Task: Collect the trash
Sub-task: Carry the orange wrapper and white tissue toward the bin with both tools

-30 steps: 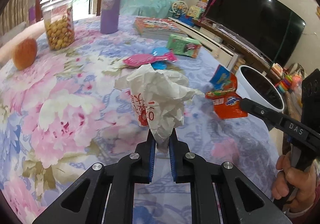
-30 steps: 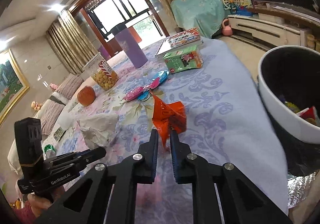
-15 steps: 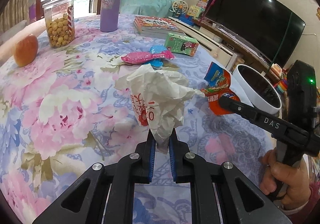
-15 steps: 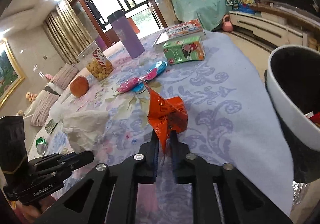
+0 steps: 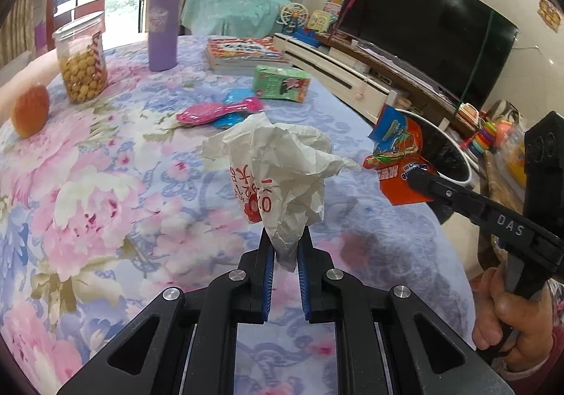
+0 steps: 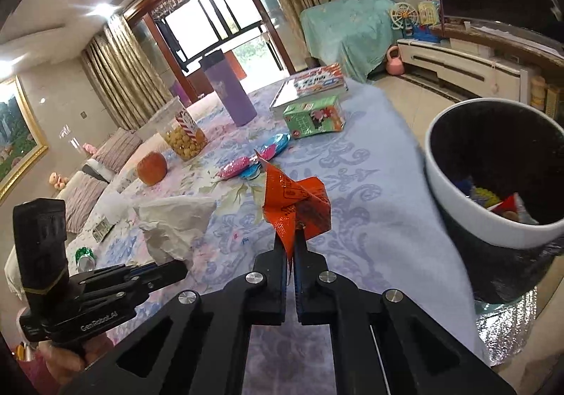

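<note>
My left gripper (image 5: 284, 243) is shut on a crumpled white paper bag (image 5: 282, 169) with red print, held above the floral tablecloth. In the right wrist view the same bag (image 6: 176, 222) shows at the left with the left gripper (image 6: 176, 269) below it. My right gripper (image 6: 292, 247) is shut on an orange snack wrapper (image 6: 296, 208), lifted over the table. From the left wrist view that wrapper (image 5: 398, 162) hangs in front of the white-rimmed trash bin (image 5: 447, 155). The bin (image 6: 493, 222) stands off the table's right edge with several wrappers inside.
On the table lie pink and blue wrappers (image 5: 218, 111), a green carton (image 5: 282, 83), a book (image 5: 243, 51), a purple tumbler (image 5: 163, 23), a jar of snacks (image 5: 83, 65) and an orange fruit (image 5: 30, 109). A TV (image 5: 426, 24) and low cabinet stand beyond.
The right gripper with the orange wrapper has risen and closed tighter on it, now showing in front of the bin. The left gripper lifted the paper bag slightly.
</note>
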A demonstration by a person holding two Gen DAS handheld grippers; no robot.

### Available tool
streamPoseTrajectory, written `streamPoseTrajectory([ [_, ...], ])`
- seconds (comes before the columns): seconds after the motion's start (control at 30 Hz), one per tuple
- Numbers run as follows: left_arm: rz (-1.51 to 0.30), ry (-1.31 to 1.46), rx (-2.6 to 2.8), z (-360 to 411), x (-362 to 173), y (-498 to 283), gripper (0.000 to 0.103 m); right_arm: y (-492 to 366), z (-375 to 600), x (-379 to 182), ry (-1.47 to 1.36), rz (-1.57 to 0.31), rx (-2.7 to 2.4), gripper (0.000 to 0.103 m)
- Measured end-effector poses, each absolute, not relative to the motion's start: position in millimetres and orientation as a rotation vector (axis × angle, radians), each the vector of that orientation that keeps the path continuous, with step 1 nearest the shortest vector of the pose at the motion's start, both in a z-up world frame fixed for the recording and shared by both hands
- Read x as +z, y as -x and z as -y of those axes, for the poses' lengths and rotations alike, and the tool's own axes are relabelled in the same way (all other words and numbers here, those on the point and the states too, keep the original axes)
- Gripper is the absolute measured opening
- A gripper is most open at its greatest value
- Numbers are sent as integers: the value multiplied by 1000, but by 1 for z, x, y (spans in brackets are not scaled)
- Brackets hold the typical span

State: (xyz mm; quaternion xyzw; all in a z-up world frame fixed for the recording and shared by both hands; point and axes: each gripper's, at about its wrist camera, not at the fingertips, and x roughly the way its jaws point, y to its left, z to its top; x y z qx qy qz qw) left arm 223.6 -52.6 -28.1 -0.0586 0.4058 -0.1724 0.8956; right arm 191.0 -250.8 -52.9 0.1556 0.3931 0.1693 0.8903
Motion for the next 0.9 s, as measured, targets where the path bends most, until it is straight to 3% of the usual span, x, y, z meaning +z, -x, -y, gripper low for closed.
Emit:
streamPoseTrajectory([
  [0.9,-837,-15,-556,168,-22,-275,11,-172,360,-42,-403,-734,160,3],
])
